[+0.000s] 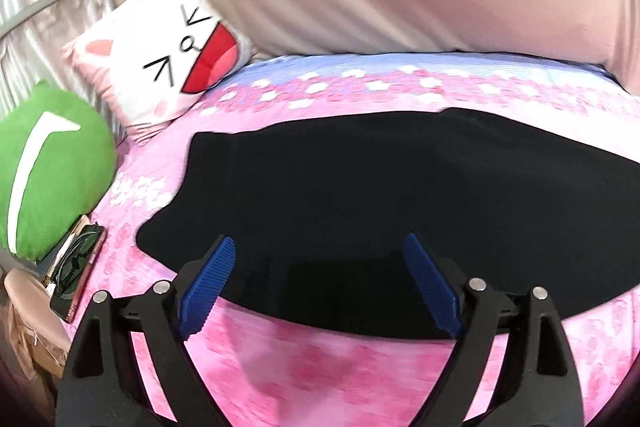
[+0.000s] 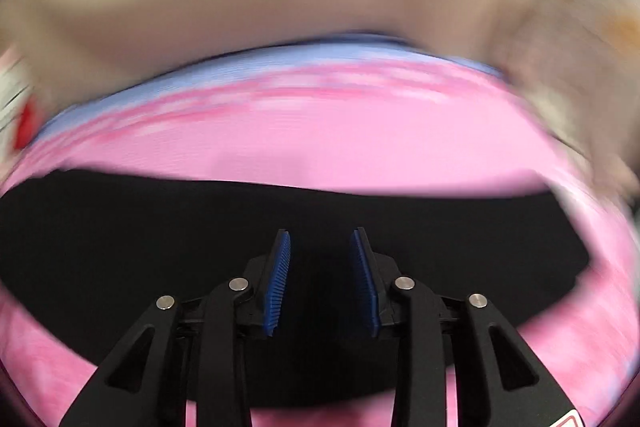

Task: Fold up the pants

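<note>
Pants (image 1: 360,195) lie flat, apparently folded, ahead of my left gripper (image 1: 318,283), fingers spread, empty. Right gripper (image 2: 320,279) part-open, pinching nothing. I judge further folds remain.

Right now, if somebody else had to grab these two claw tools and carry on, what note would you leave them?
Left gripper: jaws wide open, nothing between them, above the near edge of the black fabric pants.
Right gripper: jaws partly open, no cloth between the pads, over the same pants; this view is blurred.
The pants lie flat in a compact dark shape on the pink flowered bedsheet.
Done: they appear folded at least once.
Left: probably one more fold, then smoothing.
</note>
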